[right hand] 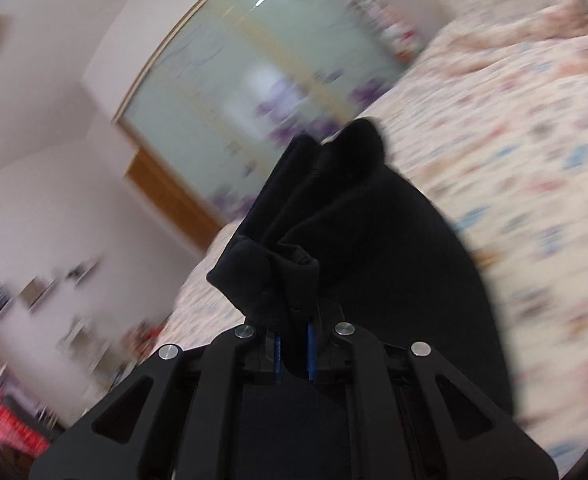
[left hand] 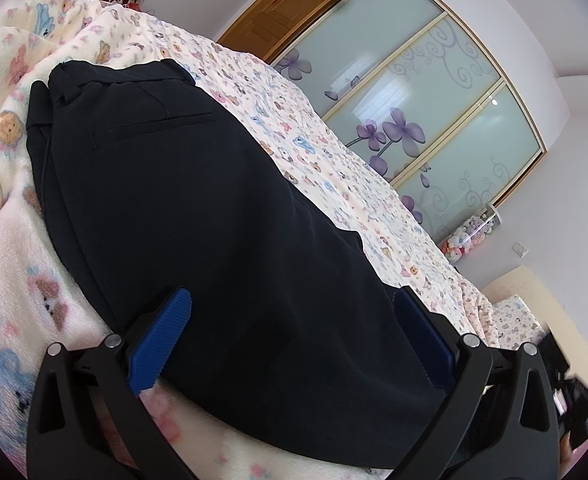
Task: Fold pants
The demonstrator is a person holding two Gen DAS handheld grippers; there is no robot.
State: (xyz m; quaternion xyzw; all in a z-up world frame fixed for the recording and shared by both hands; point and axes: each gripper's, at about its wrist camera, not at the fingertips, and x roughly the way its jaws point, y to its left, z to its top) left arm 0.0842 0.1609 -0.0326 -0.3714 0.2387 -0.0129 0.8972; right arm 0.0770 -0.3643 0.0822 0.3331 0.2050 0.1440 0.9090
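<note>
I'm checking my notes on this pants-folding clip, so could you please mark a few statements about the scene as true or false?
1. The right tongs are clamped on a bunch of the pants. True.
2. The left tongs are shut on the fabric. False: their jaws stand wide apart, with the pants lying between them.
3. The pants are light grey. False: they are very dark, navy or black.
4. The pants lie on a bedspread with a small floral and animal print. True.
5. A back pocket slit shows near the waistband. True.
6. The wardrobe doors are plain wood. False: they are frosted panels with purple flowers.
</note>
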